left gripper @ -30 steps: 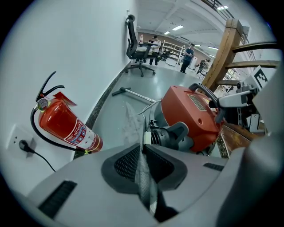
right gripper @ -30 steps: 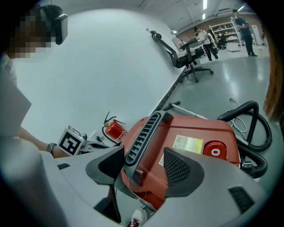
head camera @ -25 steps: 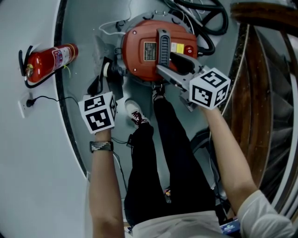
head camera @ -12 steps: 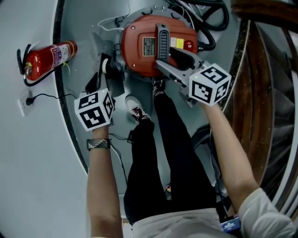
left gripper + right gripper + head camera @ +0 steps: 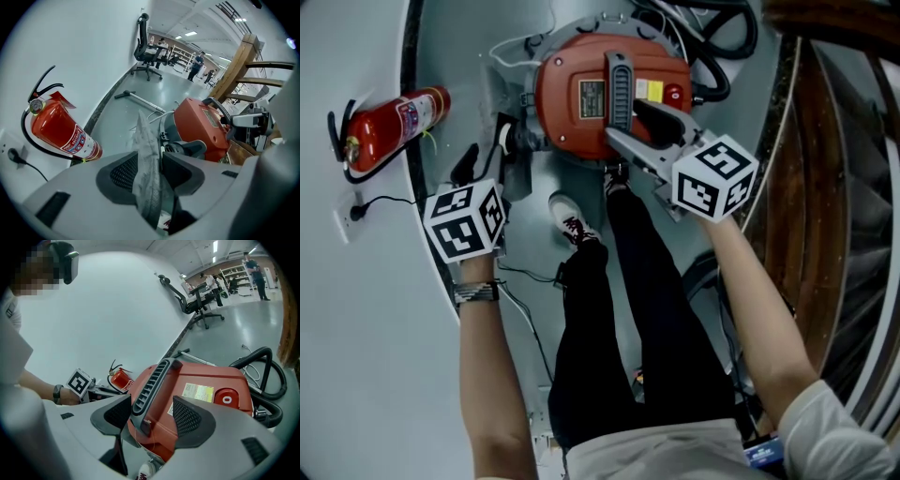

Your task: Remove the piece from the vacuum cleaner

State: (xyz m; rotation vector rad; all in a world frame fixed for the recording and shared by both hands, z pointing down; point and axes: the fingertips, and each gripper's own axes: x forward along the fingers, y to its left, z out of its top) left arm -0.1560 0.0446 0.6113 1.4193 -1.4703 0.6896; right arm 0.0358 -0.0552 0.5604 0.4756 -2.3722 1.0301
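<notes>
Left gripper [image 5: 152, 165] jaws have just been opening, now wide, the piece [image 5: 142, 136] standing loose between them, seemingly free of the vacuum [image 5: 201, 129] beyond; I'd back straight off so nothing drags it, right gripper [image 5: 152, 416] jaws apart astride the handle [image 5: 152, 380].

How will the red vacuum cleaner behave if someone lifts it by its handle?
Probably heavy: the vacuum cleaner is a bulky drum. Its ribbed handle looks stiff enough. The black hose seems attached, so it may drag.
</notes>
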